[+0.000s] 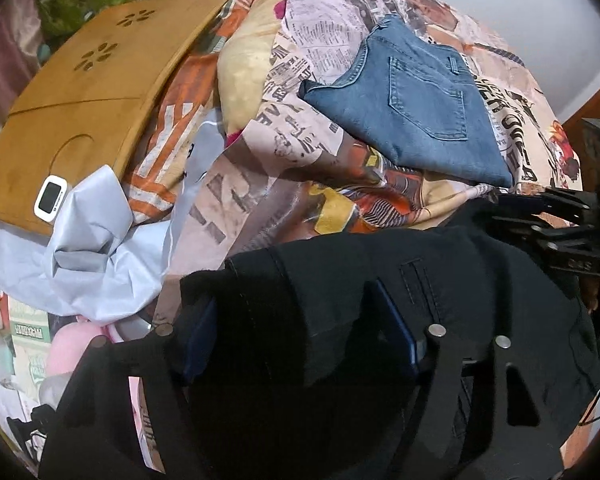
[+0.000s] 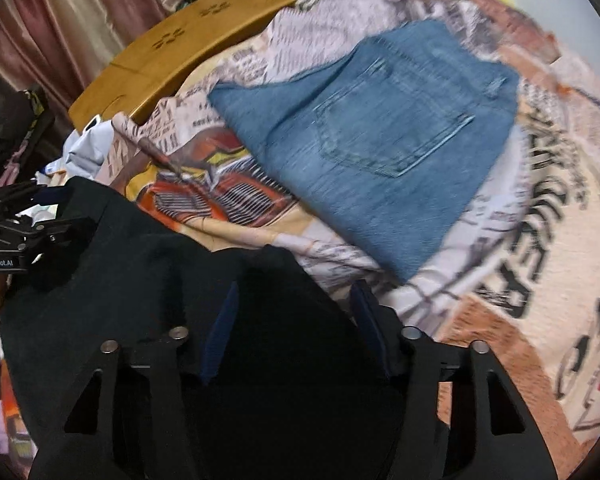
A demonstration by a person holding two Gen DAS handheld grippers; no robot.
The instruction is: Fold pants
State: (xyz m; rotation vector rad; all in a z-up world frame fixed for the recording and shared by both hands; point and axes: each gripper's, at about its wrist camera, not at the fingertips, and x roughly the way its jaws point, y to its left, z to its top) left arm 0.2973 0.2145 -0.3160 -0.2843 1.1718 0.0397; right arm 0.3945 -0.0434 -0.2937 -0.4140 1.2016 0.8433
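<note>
While the black pants (image 1: 380, 300) are lying bunched on the bed (image 1: 300, 184) with both grippers over them, the fold probably wants each grip taken on one full layer of the edge, not on a loose ridge. On the left gripper (image 1: 296, 328), the jaws are standing half-wide with a hump of the dark cloth rising between the blue pads (image 1: 400, 336); whether they are pressing it I cannot tell. The right gripper (image 2: 296, 320) is sitting likewise, jaws narrower, straddling a peak of cloth at the pants' far edge. That fabric is looking matte, soft and limp, with a stitched welt pocket just beyond the left jaws. Farther beyond both pairs of jaws, folded blue jeans (image 2: 372, 148) are resting, stiffer and ribbed in weave, on the newsprint-patterned quilt.
</note>
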